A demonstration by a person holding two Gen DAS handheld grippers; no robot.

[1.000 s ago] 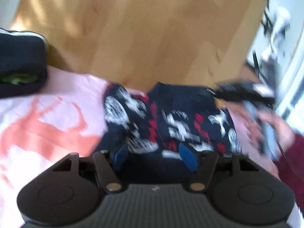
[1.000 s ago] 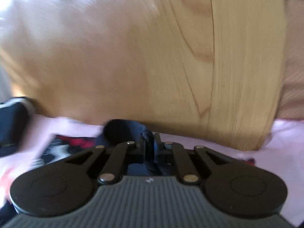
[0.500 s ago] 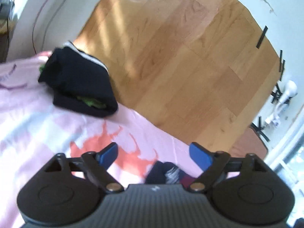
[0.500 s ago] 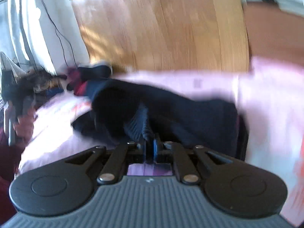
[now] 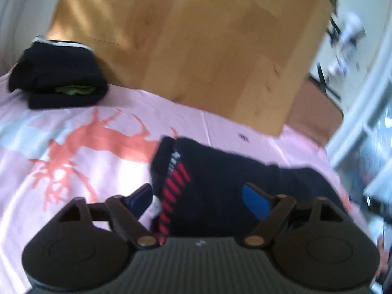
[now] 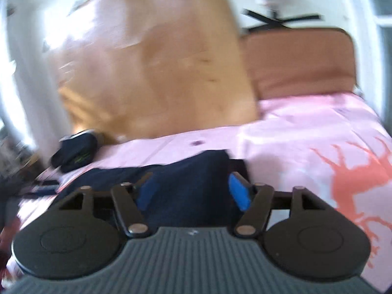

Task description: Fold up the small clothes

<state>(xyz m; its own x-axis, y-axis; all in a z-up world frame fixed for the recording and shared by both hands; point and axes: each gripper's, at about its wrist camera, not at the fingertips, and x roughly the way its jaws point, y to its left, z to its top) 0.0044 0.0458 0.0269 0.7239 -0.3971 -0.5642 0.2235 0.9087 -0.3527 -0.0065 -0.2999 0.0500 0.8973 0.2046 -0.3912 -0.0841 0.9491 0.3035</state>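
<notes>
Dark navy folded bundle (image 5: 58, 78) parked at ten o'clock on pink antler-print bedsheet (image 5: 73, 147); navy red-striped garment (image 5: 220, 183) lies flat, unfinished; left gripper (image 5: 199, 197) jaws closing, unpressed; right gripper (image 6: 193, 189) jaws opening, garment between

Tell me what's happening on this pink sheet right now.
A person is folding small clothes with two handheld grippers. A dark garment with red stripes lies on the pink sheet in front of both. The left gripper is closing over it; the right gripper is opening, with the cloth between its fingers. A folded dark bundle sits near the sheet's edge.
</notes>
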